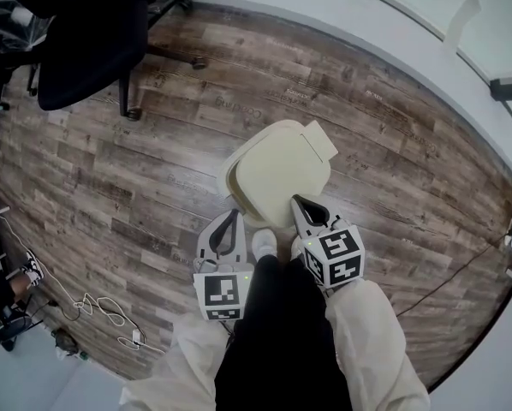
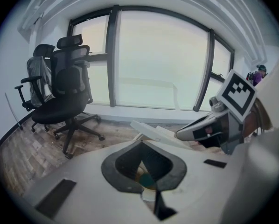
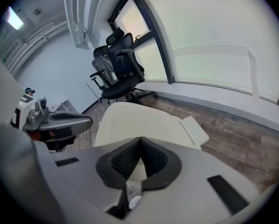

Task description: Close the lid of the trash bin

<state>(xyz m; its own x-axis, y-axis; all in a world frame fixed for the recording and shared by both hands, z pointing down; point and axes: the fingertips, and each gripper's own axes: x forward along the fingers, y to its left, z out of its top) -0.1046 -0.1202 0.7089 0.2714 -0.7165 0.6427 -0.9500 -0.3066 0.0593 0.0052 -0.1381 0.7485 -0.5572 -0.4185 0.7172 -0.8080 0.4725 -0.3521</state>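
the trash bin (image 1: 235, 197) stands on the wood-plank floor (image 1: 393, 169) right in front of your feet, cream-coloured, with its lid (image 1: 277, 171) lying over it. the lid is not flat on the body yet: in the head view a dark gap shows along its left side above the rim, and in the left gripper view it reads as a slab tilted over the bin. a small tab (image 1: 320, 139) sticks out from the lid's far edge.

your right gripper (image 1: 298, 200) is clenched – its two black pads meet at the tips with nothing between them – and the tips sit at the lid's near edge. whether they press on it or only hover over it, the views don't settle. your left gripper (image 1: 234, 214) is clenched too, tips together and empty, held just beside the bin's near left corner and apart from the lid.

a white shoe (image 1: 264, 242) shows between the two grippers, just beside the bin's base. a black office chair (image 1: 89, 37) stands well apart on the far left – near a wide window (image 2: 160, 62). loose white cables (image 1: 98, 305) lie on the floor at your left.
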